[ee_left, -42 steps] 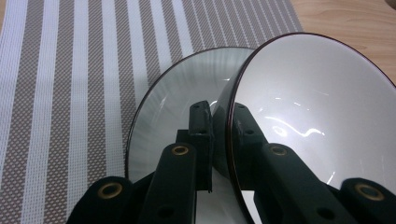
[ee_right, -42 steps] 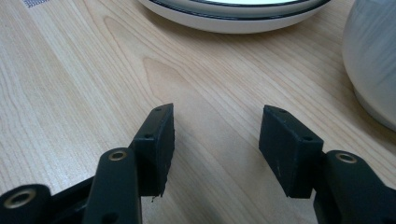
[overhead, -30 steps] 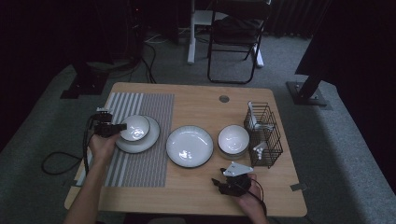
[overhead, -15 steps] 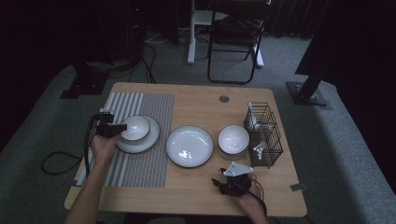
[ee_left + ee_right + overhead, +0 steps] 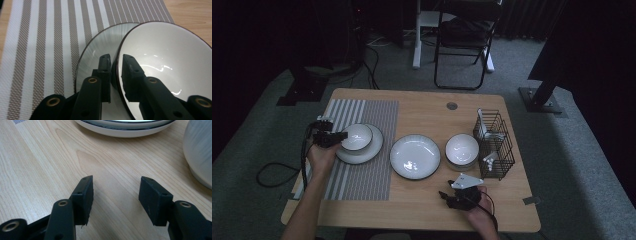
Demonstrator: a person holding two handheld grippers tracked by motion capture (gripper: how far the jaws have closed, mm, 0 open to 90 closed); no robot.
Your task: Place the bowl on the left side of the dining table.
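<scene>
My left gripper [image 5: 336,137] had its jaws clamped on the rim of the small bowl [image 5: 170,65], one inside and one outside, at the bowl's nine o'clock edge. The bowl sat on a plate [image 5: 100,47] on the striped mat [image 5: 362,170], at the desk's [image 5: 422,210] nine o'clock side. My right gripper [image 5: 115,195] rested low at five o'clock, jaws spread apart over bare wood, gripping nothing.

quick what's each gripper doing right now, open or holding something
Left gripper: shut on the rim of the small white dark-rimmed bowl, which sits on a white plate.
Right gripper: open, holding nothing.
</scene>
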